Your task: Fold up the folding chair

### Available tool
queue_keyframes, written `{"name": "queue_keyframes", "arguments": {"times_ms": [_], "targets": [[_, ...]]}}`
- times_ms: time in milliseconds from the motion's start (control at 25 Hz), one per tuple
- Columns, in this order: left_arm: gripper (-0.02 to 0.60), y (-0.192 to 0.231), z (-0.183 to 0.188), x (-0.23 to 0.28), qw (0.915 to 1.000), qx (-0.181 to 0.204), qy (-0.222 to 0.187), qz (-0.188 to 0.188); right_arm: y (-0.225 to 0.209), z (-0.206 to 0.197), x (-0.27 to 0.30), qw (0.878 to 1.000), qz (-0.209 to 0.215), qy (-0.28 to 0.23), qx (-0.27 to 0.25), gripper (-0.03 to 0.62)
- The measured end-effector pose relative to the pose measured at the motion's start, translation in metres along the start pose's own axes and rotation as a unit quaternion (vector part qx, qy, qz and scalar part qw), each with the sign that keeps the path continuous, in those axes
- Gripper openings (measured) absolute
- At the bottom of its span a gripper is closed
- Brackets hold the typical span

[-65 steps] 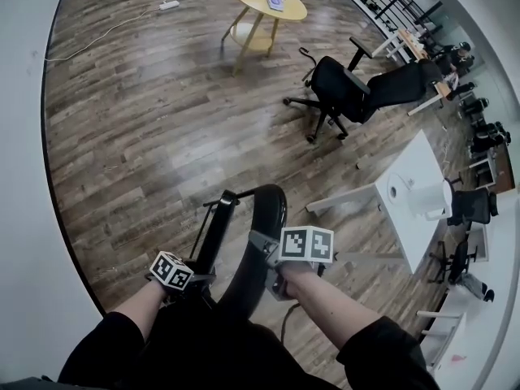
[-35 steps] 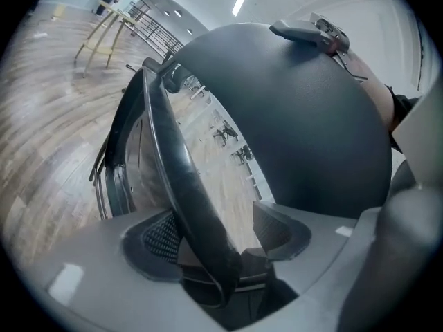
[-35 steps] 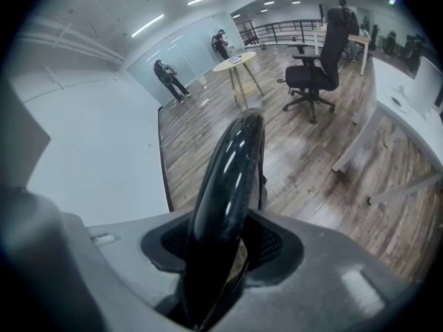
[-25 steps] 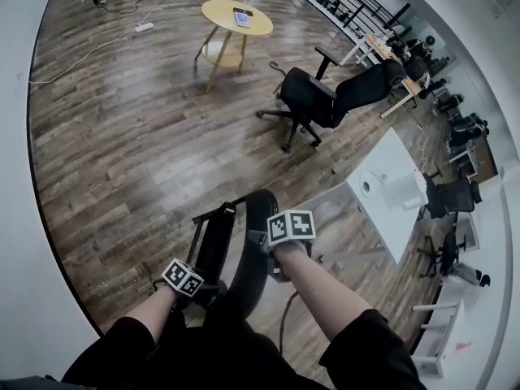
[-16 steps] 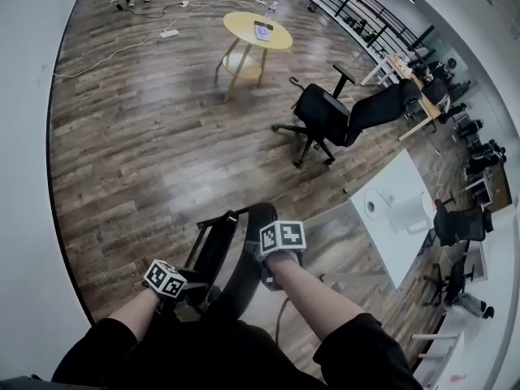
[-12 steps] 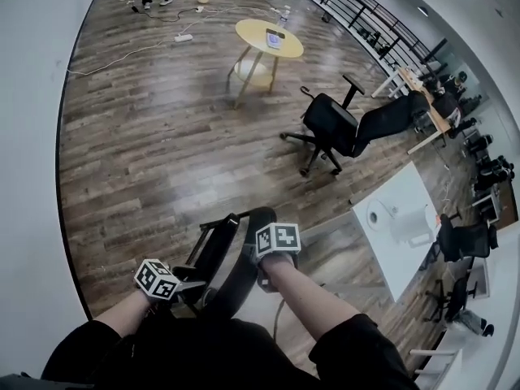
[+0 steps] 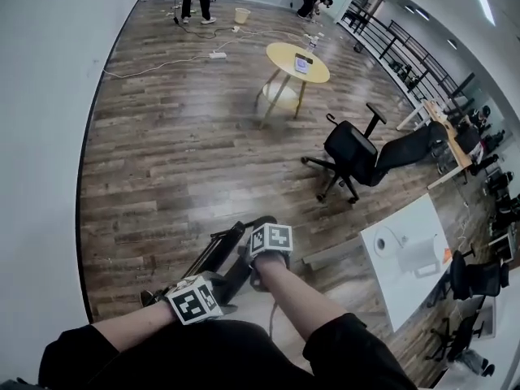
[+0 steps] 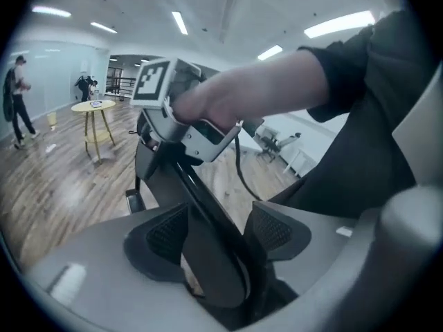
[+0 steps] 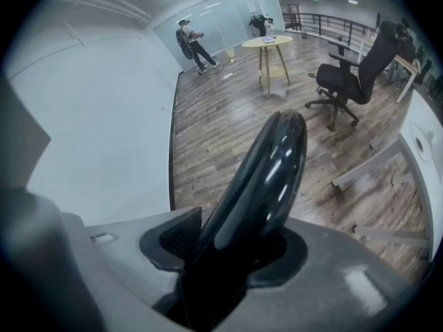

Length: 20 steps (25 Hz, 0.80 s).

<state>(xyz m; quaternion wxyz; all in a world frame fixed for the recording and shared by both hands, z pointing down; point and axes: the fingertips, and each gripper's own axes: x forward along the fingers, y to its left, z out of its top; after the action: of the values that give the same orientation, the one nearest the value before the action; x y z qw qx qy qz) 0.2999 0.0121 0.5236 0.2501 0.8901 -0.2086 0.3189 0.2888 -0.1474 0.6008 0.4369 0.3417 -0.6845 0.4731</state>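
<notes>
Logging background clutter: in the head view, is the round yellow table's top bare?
No: a small dark object lies on top of the round yellow table, towards its right side.

folding chair (image 7: 231, 254) at btm ctr, office chair (image 7: 357, 157) behind to its r, table (image 7: 297, 62) farther back.

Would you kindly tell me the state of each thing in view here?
folding chair, looks partly folded, tilted, gripped by both grippers.
left gripper, closed on the chair's black frame, jaws just eased wider.
right gripper, closed on the chair's glossy rim, jaws just eased wider.
office chair, reclined far back.
round table, upright.
</notes>
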Motion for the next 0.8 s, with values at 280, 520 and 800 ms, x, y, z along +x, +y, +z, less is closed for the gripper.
{"name": "queue_keyframes", "arguments": {"times_ms": [280,520,800], "targets": [[0.291,0.007,-0.005,0.021,0.9934,0.044,0.095,0.047,-0.003,0.001,-0.004,1.000,-0.020,-0.002,0.012,0.181],[0.295,0.006,-0.006,0.026,0.9864,0.081,0.121,0.077,-0.012,0.002,-0.004,0.998,-0.047,-0.011,0.035,0.148],[0.290,0.011,-0.009,0.018,0.9835,0.081,0.134,0.089,-0.003,0.005,-0.005,0.997,-0.044,-0.027,0.049,0.148]]}}
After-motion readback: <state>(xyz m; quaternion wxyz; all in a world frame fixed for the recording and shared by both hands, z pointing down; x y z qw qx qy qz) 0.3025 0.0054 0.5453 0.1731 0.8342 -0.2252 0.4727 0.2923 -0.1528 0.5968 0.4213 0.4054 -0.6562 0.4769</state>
